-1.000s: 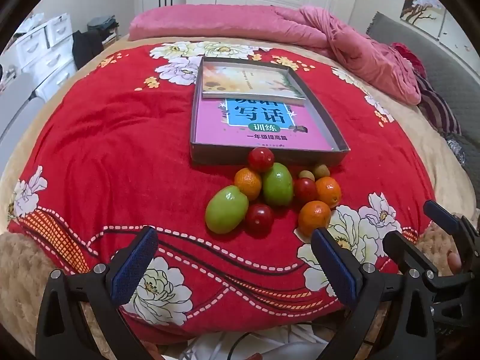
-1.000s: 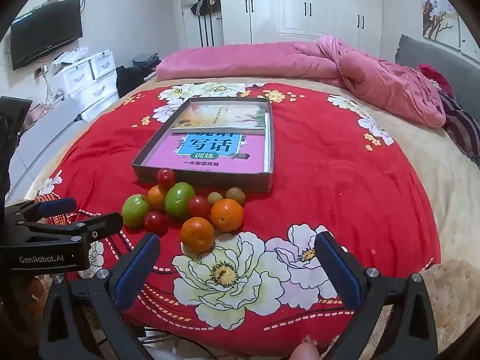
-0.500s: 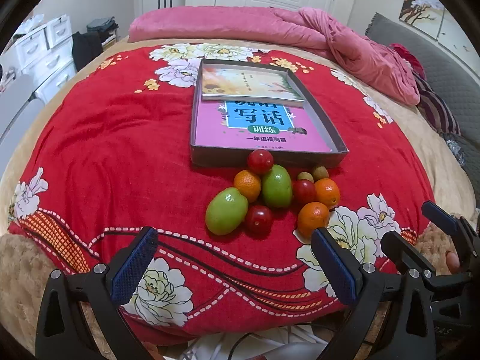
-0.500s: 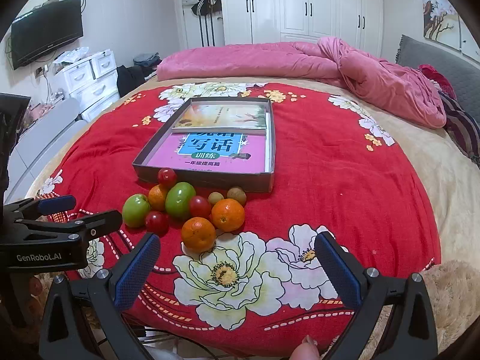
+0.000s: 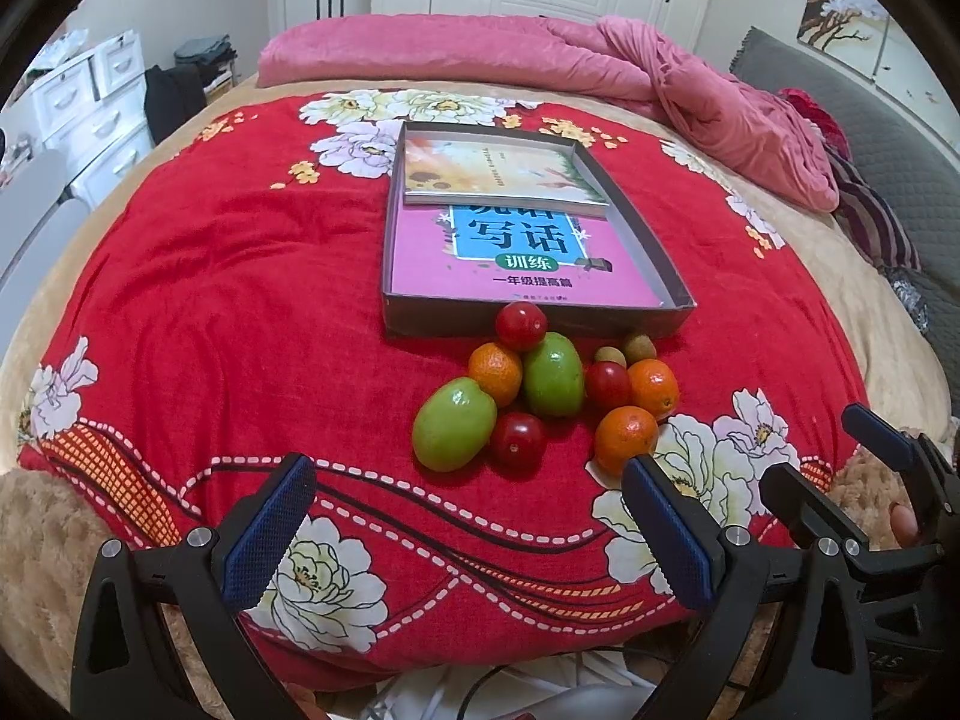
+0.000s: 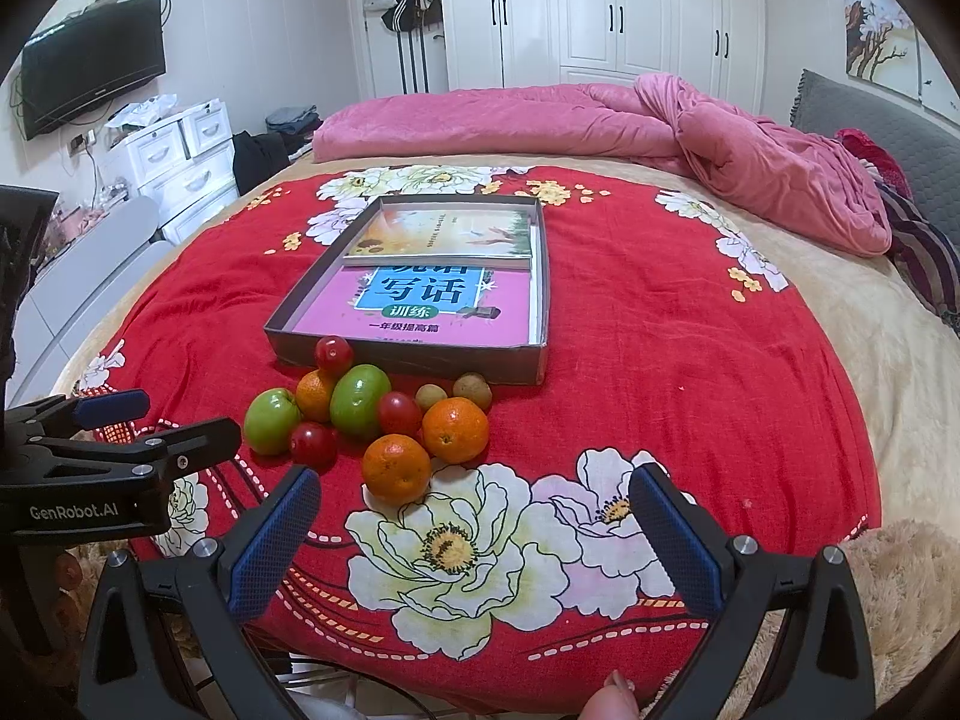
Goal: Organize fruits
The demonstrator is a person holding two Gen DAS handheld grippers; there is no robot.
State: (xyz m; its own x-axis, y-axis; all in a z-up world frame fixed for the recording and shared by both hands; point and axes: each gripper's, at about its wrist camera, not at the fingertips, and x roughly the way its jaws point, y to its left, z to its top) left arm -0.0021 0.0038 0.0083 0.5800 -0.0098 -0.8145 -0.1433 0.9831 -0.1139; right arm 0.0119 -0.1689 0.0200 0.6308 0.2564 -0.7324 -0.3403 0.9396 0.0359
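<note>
A pile of fruit lies on the red flowered bedspread just in front of a shallow grey box. It holds two green fruits, three oranges, three small red fruits and two small brown ones. The box contains two books. My left gripper is open and empty, near the bed's front edge, short of the fruit. My right gripper is open and empty, to the right of the left one, nearest the front orange.
A rolled pink quilt lies across the far side of the bed. White drawers and a wall TV stand at the left, wardrobes behind. The bed's front edge is just below both grippers.
Both grippers have crept slightly closer to the fruit pile. Nothing was picked up or moved.
</note>
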